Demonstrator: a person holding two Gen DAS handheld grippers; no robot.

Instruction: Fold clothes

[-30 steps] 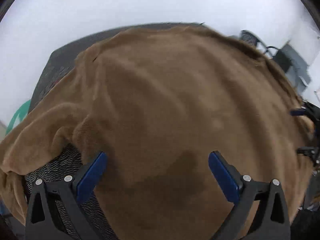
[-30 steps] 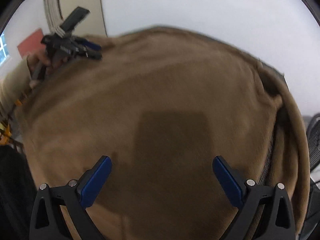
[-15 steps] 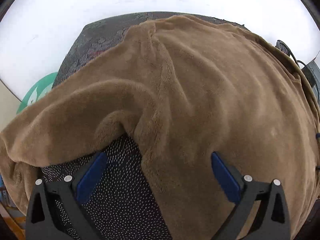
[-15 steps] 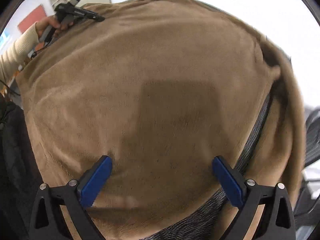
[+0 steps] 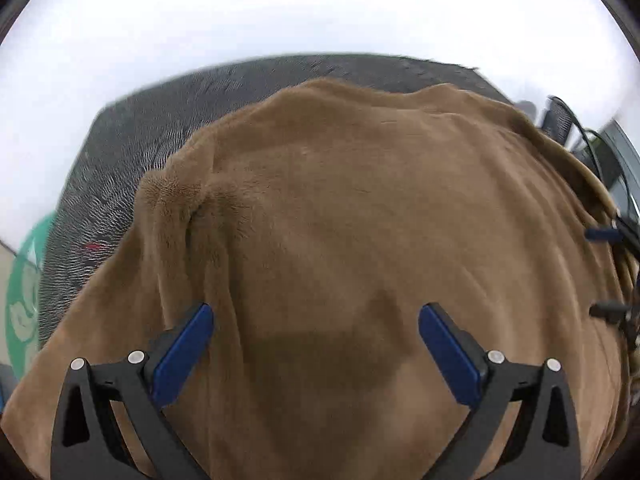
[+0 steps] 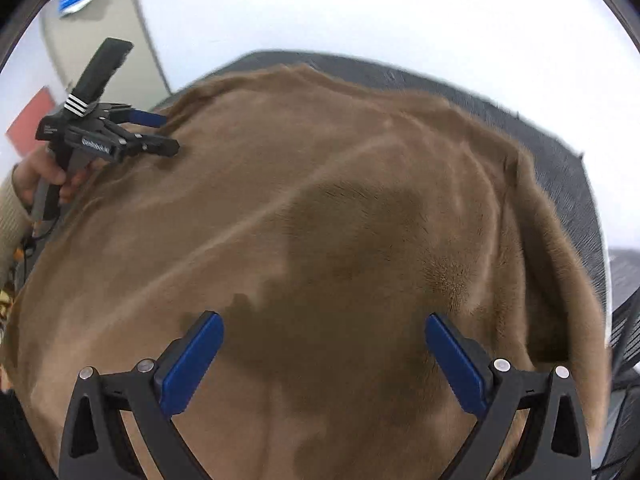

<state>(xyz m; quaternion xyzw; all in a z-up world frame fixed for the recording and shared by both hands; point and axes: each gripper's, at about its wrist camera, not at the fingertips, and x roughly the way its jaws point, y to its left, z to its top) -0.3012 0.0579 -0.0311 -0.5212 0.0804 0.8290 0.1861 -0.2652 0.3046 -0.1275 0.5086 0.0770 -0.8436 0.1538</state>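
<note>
Plush brown fleece garment [image 5: 360, 220] drapes dark speckled table [image 5: 132, 152], both tools wide apart.

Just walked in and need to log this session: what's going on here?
A person is folding a brown fleece garment spread over a dark speckled table, holding a gripper in each hand. The left gripper and right gripper both hover open over the fabric, gripping nothing. From the right wrist view, the person's hand holds the left gripper by the garment's far-left edge.
</note>
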